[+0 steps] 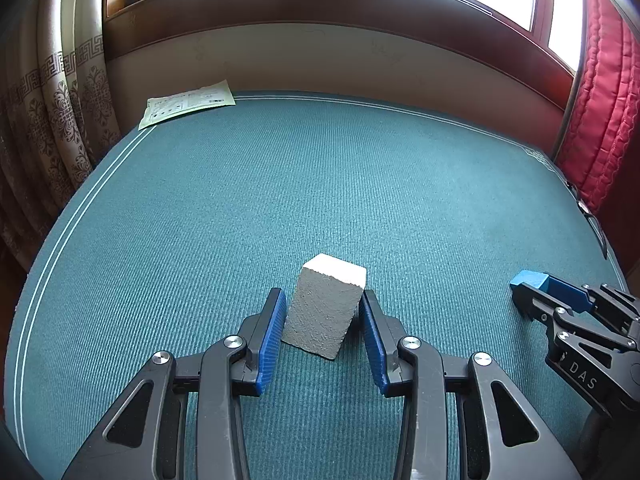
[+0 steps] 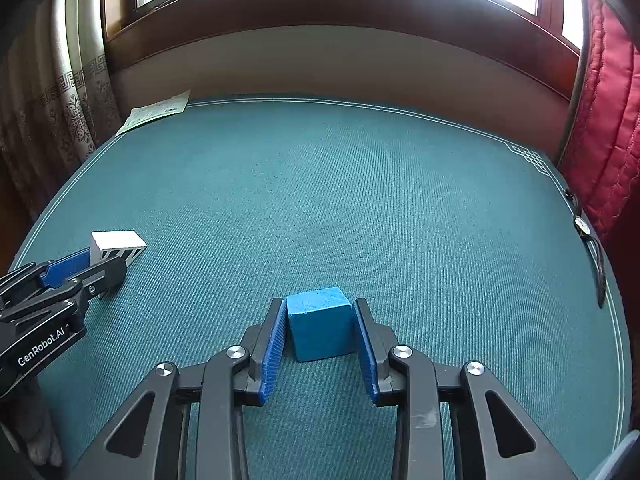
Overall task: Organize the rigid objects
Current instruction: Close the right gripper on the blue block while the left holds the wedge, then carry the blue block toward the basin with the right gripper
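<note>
A white rectangular block [image 1: 326, 306] stands tilted on the teal mat [image 1: 320, 168], near the front. My left gripper [image 1: 322, 295] is shut on it, its blue pads [image 1: 272, 332] pressing both sides. The right wrist view shows that same block [image 2: 118, 243] in the left gripper [image 2: 105, 261] at far left. A blue cube [image 2: 320, 322] rests on the mat between the right gripper's blue pads [image 2: 274, 344], and my right gripper [image 2: 318, 304] is shut on it. At the right edge of the left wrist view, the right gripper [image 1: 532, 289] and the cube [image 1: 529, 279] appear again.
A printed paper leaflet [image 1: 186, 105] lies at the mat's far left corner. A patterned curtain [image 1: 52, 128] hangs on the left and a red quilted fabric [image 1: 600, 100] on the right. A small round item on a dark strap [image 2: 582, 226] sits at the right edge. A wall with a window sill stands behind.
</note>
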Demonstrator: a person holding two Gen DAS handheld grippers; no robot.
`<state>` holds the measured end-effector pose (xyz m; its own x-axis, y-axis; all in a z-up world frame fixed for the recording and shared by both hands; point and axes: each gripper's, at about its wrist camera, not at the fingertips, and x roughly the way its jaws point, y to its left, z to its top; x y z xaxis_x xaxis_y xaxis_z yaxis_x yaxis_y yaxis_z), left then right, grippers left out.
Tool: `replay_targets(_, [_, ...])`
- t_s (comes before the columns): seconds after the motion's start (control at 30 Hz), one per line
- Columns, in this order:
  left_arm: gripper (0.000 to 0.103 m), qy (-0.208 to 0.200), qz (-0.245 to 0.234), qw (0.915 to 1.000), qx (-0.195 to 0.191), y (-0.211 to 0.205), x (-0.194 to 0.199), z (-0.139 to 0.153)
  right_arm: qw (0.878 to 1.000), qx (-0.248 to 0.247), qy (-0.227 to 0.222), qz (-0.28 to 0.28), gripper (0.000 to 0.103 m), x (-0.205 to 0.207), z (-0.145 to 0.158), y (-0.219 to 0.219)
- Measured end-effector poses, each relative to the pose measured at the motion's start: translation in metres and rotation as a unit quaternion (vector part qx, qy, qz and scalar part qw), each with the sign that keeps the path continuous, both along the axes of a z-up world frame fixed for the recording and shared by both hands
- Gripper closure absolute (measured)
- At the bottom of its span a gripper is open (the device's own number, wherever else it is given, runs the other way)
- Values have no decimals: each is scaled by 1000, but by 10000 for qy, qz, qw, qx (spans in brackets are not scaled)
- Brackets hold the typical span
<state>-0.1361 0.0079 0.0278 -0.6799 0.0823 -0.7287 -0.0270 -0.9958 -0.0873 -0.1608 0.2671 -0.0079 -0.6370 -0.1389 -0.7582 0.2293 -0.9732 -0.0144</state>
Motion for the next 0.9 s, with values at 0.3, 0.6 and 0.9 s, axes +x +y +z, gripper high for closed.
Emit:
replay_targets(0.3, [64,10,1,10000,3,2,1,5,9995,-258,-44,-191,68,27,1,10])
replay_targets(0.6, [64,108,-184,9998,-21,18,12,11,9979,-584,87,-284,68,67,14,18])
replay_targets(0.9, [64,222,-373,9991,31,32,24,18,9963,-739,225,-378,68,102,26,25])
